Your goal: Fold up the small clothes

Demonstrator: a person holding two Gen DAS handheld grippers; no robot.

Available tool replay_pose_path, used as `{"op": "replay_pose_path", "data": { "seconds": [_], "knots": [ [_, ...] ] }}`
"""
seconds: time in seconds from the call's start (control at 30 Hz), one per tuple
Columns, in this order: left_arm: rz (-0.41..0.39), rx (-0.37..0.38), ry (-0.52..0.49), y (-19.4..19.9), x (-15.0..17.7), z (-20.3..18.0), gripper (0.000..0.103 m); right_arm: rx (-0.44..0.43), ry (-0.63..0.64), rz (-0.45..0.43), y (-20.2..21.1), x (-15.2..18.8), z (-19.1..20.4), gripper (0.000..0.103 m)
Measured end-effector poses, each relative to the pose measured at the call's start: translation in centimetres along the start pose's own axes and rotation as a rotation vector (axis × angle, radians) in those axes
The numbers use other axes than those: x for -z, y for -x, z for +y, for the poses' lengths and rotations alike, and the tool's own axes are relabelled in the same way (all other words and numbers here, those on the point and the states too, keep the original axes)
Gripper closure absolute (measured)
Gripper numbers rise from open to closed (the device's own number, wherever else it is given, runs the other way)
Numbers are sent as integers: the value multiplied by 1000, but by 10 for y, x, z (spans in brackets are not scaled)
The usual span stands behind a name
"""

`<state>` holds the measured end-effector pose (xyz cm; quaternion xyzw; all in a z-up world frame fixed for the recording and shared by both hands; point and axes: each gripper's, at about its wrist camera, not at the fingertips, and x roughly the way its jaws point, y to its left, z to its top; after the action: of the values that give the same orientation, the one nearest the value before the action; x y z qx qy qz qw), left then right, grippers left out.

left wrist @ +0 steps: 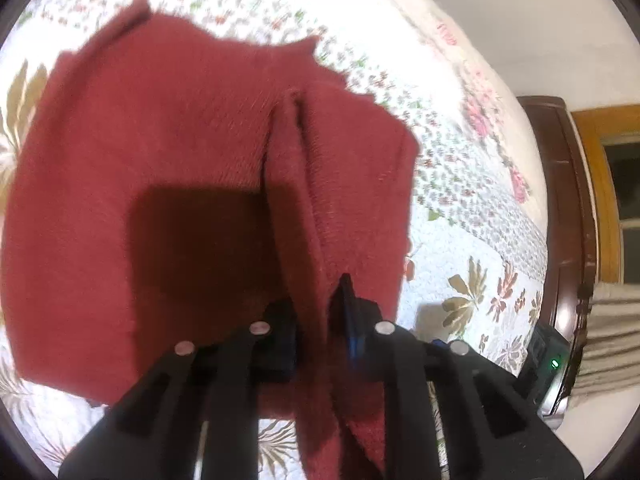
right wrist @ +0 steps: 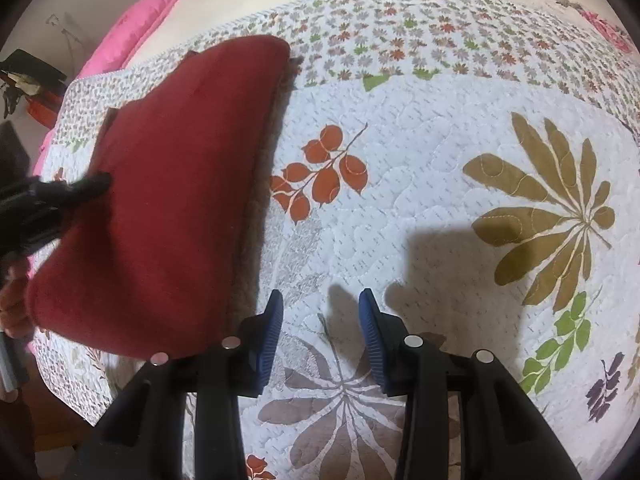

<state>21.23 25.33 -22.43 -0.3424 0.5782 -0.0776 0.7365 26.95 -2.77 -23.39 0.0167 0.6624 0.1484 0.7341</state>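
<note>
**Supervisor:** Where does the fold stand?

**Operator:** Partway, I judge. My left gripper (left wrist: 316, 316) is clamped on a raised pleat of the red cloth (left wrist: 168, 160), which lies on the floral quilt (left wrist: 460, 208) covering the bed. From the right wrist camera the cloth (right wrist: 168, 184) looks doubled, with a rounded folded edge along its right side and a second layer peeking out at the far left corner.

**Supervisor:** And the right side?

**Operator:** My right gripper (right wrist: 320, 332) has its jaws apart and holds nothing; it hovers over bare quilt (right wrist: 420, 152), just beside the cloth's near corner. I can see the left gripper (right wrist: 76, 190) there too, nipping the cloth's left edge.

**Supervisor:** What's left?

**Operator:** I think at least one more fold, then laying it flat. The edges at the far side look ragged and uneven, so squaring up seems needed. I see no other garments in either view, so I cannot tell whether more are waiting.
</note>
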Motion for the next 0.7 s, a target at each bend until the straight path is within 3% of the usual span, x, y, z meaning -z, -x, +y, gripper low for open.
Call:
{"op": "replay_pose_path", "data": {
  "seconds": [0.2,0.33,0.53,0.6,0.67,0.7],
  "knots": [
    [-55,-4,-76,37,-8,-4,88,-11,0,12,-7,0,7,63],
    [-131,-56,-115,69,-17,6,89,-15,15,15,-9,-1,13,63],
    [-192,-166,-94,116,-29,62,90,-19,29,16,-13,-3,20,63],
    [-191,-201,-81,118,-29,79,92,-24,36,18,-15,-6,25,63],
    [-198,-284,-88,115,-29,96,98,-30,46,22,-18,-7,33,63],
    [-177,-280,-67,109,-27,112,98,-35,54,24,-19,-7,37,63]
  ]
}}
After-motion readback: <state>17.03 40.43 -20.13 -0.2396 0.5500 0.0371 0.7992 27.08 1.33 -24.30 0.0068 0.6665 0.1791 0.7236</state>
